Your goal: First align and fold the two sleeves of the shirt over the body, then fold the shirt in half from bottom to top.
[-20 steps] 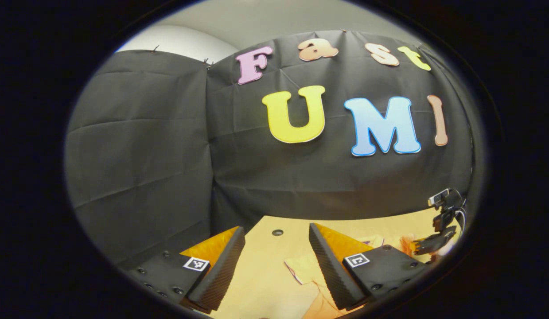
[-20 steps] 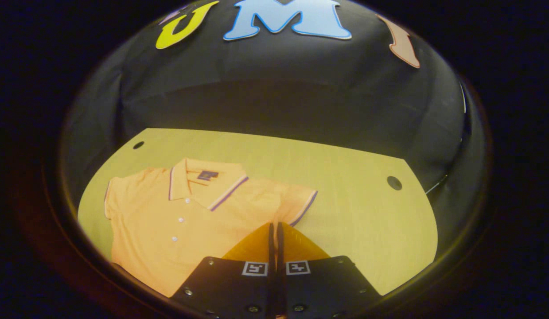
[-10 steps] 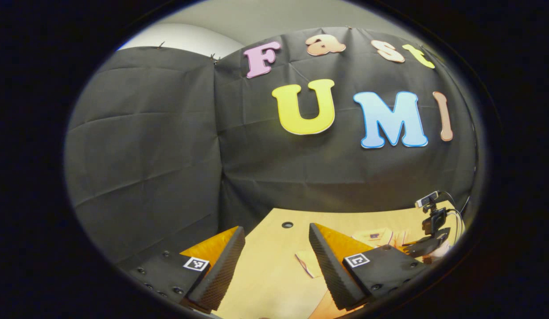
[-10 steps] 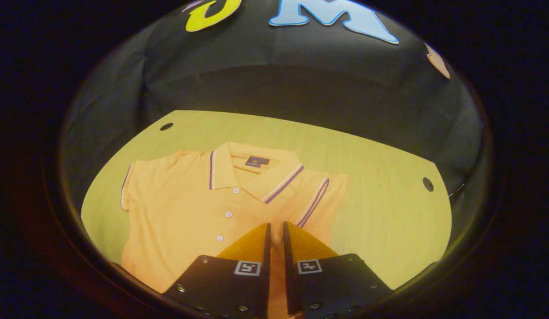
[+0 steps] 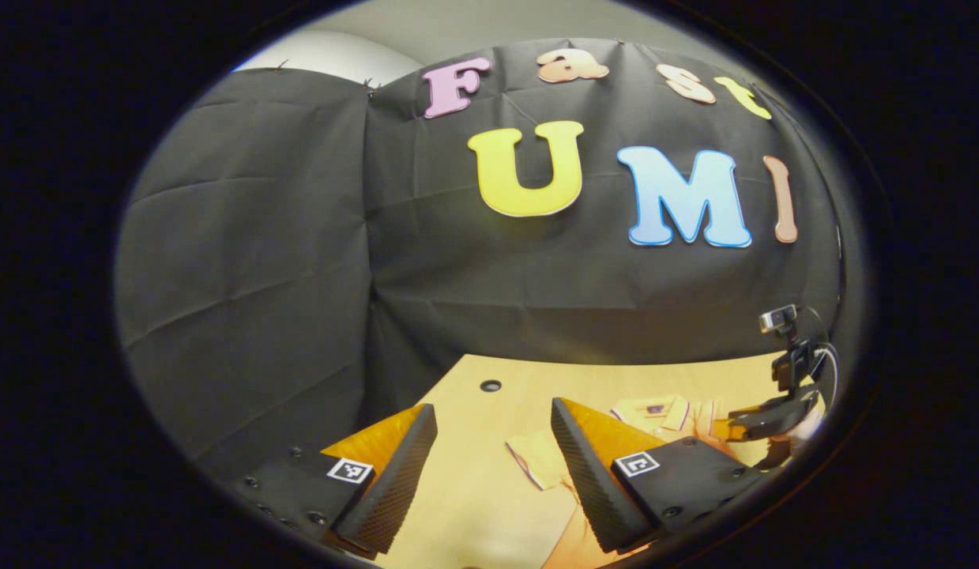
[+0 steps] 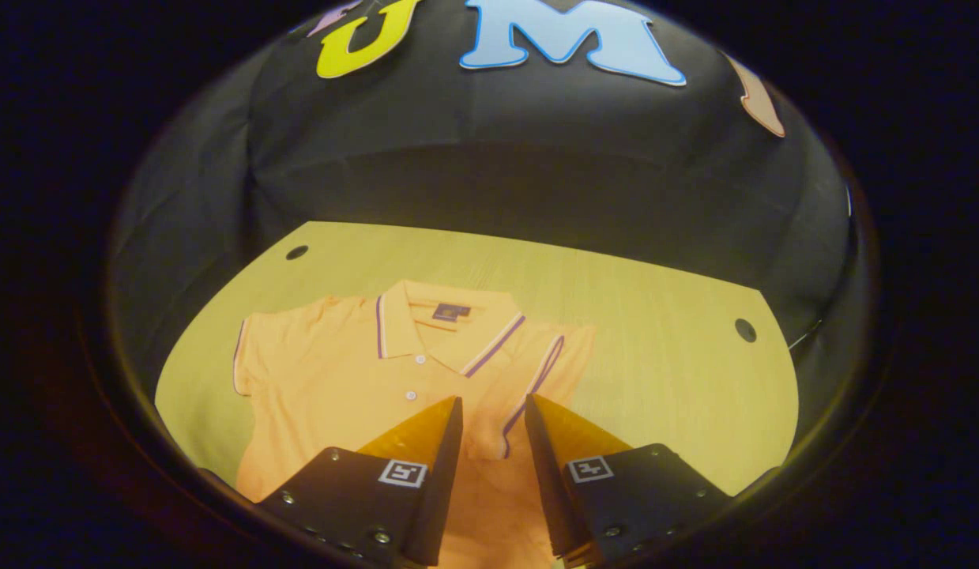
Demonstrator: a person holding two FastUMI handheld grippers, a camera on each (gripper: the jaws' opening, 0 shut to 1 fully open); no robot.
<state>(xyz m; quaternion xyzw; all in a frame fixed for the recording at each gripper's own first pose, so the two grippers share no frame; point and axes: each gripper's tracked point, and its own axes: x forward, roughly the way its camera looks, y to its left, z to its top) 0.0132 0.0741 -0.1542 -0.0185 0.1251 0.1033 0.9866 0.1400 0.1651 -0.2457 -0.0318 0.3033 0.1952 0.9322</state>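
Right tongs [image 6: 493, 411], shut 1 s ago, now apart over shirt [image 6: 339, 379] sleeve; left tongs [image 5: 493, 423] apart throughout.

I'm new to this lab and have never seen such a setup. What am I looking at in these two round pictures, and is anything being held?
There is no robot arm here: a person holds a two-finger gripper in each hand, and a fisheye camera rides on each one, looking forward along its fingers.

The left gripper view shows the left gripper open over the wooden table, holding nothing; the other gripper appears farther off at the right edge.

The right gripper view looks down past the right gripper, also open and holding nothing, at an orange polo shirt lying flat on the table. One sleeve appears folded over the body; the other sleeve lies spread out.
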